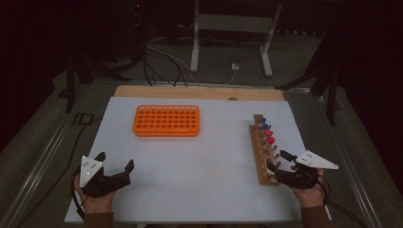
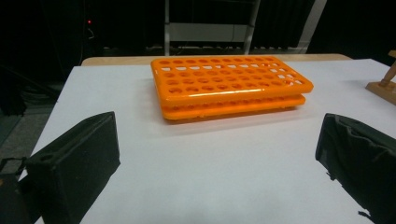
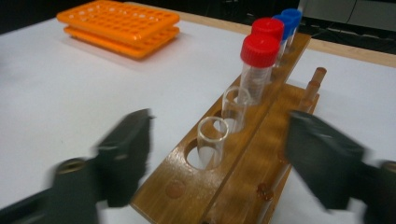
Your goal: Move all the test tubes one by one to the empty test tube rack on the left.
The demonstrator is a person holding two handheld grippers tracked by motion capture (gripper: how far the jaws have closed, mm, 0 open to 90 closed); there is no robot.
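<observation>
An orange tube rack (image 1: 166,120) (image 2: 229,86) (image 3: 119,25) lies empty at the back left of the white table (image 1: 199,175). At the right stands a wooden tube rack (image 1: 264,156) (image 3: 261,154). It holds two red-capped tubes (image 1: 269,137) (image 3: 258,56), blue-capped tubes (image 1: 264,122) (image 3: 288,18) behind them, and two uncapped glass tubes (image 3: 212,140) nearest me. My right gripper (image 1: 277,160) (image 3: 224,156) is open, its jaws either side of the wooden rack's near end, pressing on nothing. My left gripper (image 1: 115,161) (image 2: 217,163) rests open near the front left, with bare table between its jaws.
A wooden board (image 1: 199,92) edges the table's far side. Beyond it are a metal stand (image 1: 233,28) and cables (image 1: 161,61) on the dark floor. Bare table lies between the two racks and in front of the orange one.
</observation>
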